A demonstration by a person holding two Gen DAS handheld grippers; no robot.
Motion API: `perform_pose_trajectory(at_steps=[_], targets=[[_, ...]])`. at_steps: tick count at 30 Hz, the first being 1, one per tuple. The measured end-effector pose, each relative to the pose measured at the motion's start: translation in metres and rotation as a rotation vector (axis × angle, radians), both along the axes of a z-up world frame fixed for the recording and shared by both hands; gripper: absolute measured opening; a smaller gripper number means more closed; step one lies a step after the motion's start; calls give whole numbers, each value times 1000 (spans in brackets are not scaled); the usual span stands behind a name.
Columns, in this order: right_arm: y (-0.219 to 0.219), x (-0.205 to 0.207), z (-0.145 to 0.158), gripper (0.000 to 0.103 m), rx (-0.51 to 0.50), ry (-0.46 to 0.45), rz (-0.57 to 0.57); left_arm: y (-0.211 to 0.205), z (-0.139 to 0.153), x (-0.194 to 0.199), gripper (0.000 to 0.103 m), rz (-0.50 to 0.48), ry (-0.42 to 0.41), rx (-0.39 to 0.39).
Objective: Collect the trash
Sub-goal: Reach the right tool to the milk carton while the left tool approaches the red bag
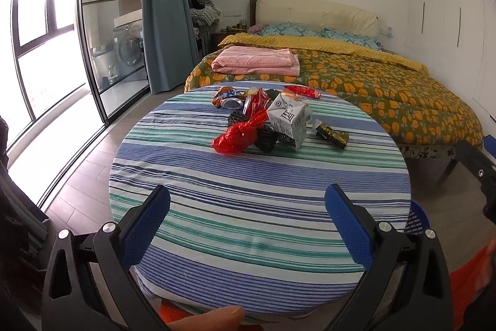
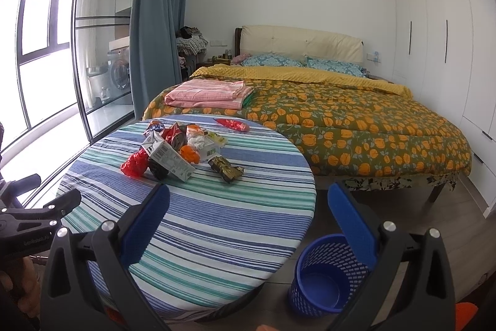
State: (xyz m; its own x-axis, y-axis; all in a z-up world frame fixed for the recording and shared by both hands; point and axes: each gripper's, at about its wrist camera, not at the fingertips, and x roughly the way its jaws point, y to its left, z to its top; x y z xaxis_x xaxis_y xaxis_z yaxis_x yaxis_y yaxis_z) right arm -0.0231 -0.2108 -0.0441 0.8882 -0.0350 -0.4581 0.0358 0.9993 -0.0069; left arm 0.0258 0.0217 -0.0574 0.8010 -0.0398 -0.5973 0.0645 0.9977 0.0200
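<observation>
The trash point(image 1: 266, 120) lies heaped on the table point(image 1: 248, 207), well ahead of both grippers, and the bin point(image 2: 322, 275) stands on the floor just below the right gripper point(image 2: 248, 225), right of the table. The pieces touch and overlap, so a careless pinch could drag neighbours off the edge; the red bag point(image 1: 240, 134) looks slippery and may slide out. The carton point(image 2: 169, 157) looks wide for the jaws. The left gripper point(image 1: 248, 222) hangs over the near edge, level, jaws spread and empty. The right one is likewise spread, holding nothing, poised beside the table above the bin.
</observation>
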Motion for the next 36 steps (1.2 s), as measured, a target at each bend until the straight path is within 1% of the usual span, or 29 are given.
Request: perform_pose_trajectory(at_steps=[2, 4, 6, 8, 10, 13, 17, 20, 22, 24, 25, 26, 27, 28, 31, 32, 36], targets=[[0, 5, -5, 98, -2, 13, 2, 4, -9, 8, 99, -1, 29, 4], [2, 11, -10, 98, -6, 31, 11, 9, -18, 18, 99, 5, 53, -10], [4, 19, -14, 98, -10, 49, 23, 22, -28, 30, 99, 33, 96, -31], [9, 29, -18, 98, -15, 65, 39, 33, -36, 39, 99, 63, 106, -36], [18, 42, -19, 98, -26, 71, 60, 44, -43, 46, 99, 103, 106, -21], [36, 69, -17, 98, -40, 67, 98, 52, -50, 55, 99, 108, 128, -20], [70, 118, -8, 98, -48, 53, 163, 57, -58, 65, 99, 115, 151, 5], [103, 155, -6, 98, -45, 63, 242, 62, -63, 69, 99, 121, 173, -18], [124, 177, -12, 98, -52, 94, 310, 69, -67, 72, 99, 127, 185, -40], [141, 199, -25, 98, -74, 161, 361, 71, -70, 72, 99, 131, 195, -40], [146, 203, -30, 95, -84, 178, 373, 73, -71, 72, 99, 128, 198, -37], [149, 207, -36, 81, -100, 192, 383, 74, -72, 72, 99, 126, 199, -34], [150, 209, -41, 71, -117, 201, 388, 75, -73, 73, 99, 122, 200, -31], [148, 210, -45, 53, -134, 214, 387, 77, -75, 74, 99, 119, 202, -28], [138, 209, -52, 40, -127, 240, 394, 78, -79, 82, 99, 115, 215, -24], [135, 205, -52, 38, -122, 239, 407, 78, -80, 85, 99, 111, 218, -21], [117, 177, -59, 37, -134, 251, 439, 79, -75, 100, 99, 79, 209, -4]])
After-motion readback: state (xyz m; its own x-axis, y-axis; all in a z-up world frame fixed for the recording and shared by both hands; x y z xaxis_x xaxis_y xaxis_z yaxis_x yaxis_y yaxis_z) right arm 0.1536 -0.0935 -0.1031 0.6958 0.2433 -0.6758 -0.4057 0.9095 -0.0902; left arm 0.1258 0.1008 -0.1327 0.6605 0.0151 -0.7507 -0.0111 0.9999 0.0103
